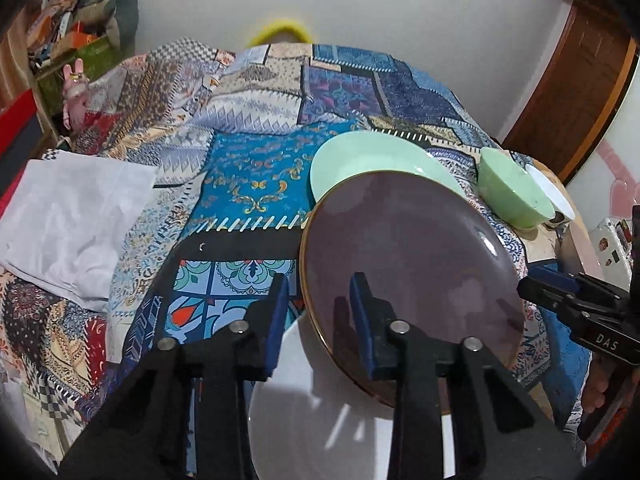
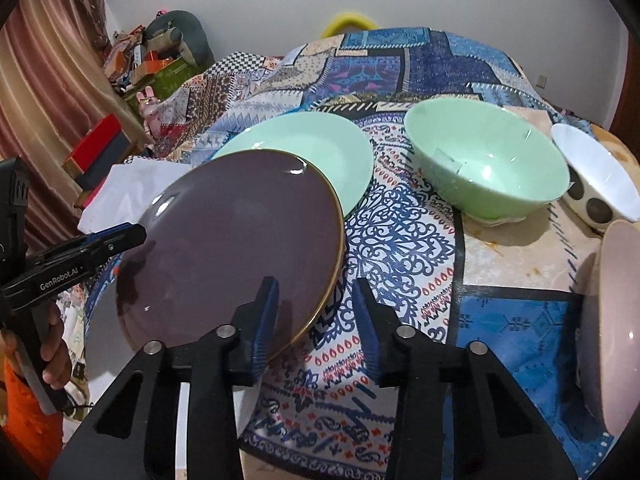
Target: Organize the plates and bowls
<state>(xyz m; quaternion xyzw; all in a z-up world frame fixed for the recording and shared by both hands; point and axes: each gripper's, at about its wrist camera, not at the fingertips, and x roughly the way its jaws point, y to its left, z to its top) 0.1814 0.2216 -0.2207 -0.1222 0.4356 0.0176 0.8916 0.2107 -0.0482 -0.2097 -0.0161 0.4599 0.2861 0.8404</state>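
- The white folded cloth (image 1: 72,208) on the far left is soft and crumpled. It is well apart from the dishes.
- The left gripper (image 1: 320,292) is wide open and holds nothing. The left rim of the purple plate (image 1: 412,256) sits between its blue fingers.
- The purple plate is round, flat, smooth and shiny, with a thin gold edge. It lies partly over a white plate (image 1: 320,420) and hides the near edge of the green plate (image 1: 360,160).
- Shiny plates are slippery. If only one gripper pinches the rim, the plate could tip, slide off and crack.
- The right gripper (image 2: 316,300) is also wide open and empty. The plate's right rim sits between its fingers.
- If either one squeezes too near the edge, the rim could pop out.
- The patchwork cloth (image 2: 400,232) on the desk is bumpy, so dishes may wobble on it.
- Further right stand a deep, glossy green bowl (image 2: 488,164), a white bowl with dark dots (image 2: 600,176) and a pink bowl (image 2: 616,320). A wide swing could knock them.
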